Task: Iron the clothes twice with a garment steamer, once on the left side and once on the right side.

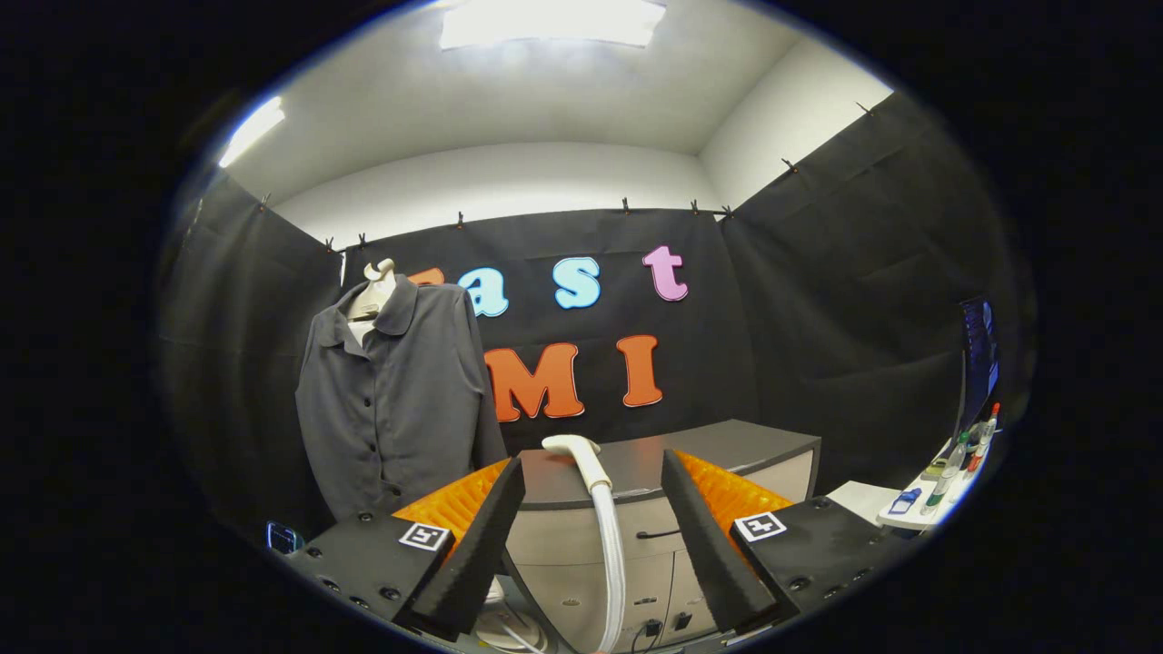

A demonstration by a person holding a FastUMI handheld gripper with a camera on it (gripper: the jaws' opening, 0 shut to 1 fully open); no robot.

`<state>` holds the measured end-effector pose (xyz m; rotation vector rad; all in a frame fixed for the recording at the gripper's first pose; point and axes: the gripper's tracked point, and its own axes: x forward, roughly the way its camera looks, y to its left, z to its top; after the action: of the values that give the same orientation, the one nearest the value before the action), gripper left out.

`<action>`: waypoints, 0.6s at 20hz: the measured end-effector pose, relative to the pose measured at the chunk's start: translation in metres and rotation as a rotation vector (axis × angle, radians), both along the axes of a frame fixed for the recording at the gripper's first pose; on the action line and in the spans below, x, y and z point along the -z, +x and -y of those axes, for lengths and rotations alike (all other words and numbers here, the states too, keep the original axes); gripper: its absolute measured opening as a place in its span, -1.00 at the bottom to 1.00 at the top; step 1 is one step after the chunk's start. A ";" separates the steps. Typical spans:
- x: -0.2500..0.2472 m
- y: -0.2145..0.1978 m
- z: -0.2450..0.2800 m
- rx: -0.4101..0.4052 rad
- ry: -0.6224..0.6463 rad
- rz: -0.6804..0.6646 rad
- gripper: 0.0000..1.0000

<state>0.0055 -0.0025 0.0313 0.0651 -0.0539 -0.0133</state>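
A dark grey buttoned shirt [392, 400] hangs on a pale mannequin bust [374, 289] to the left, beyond my left finger. The white garment steamer head [581, 457] with its ribbed hose [611, 554] stands upright just ahead, in the gap between my fingers. My gripper [591, 527] is open, its fingers wide apart on either side of the steamer hose without touching it.
A grey-topped cabinet [727, 445] with pale drawers stands behind the steamer. To the right, a white shelf [918, 509] carries small bottles and a blue item, next to a dark screen [979, 363]. Cables lie on the floor below.
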 end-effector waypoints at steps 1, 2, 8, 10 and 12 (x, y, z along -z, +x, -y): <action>-0.003 0.006 -0.001 -0.005 -0.006 -0.001 0.96; -0.006 0.012 -0.001 -0.006 -0.012 -0.002 0.96; -0.039 0.063 -0.009 -0.073 -0.056 -0.001 0.96; -0.045 0.087 -0.014 -0.120 -0.044 -0.008 0.96; -0.042 0.114 -0.013 -0.154 -0.025 -0.050 0.96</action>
<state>0.1198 0.0102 0.0729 0.0442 0.0011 0.1396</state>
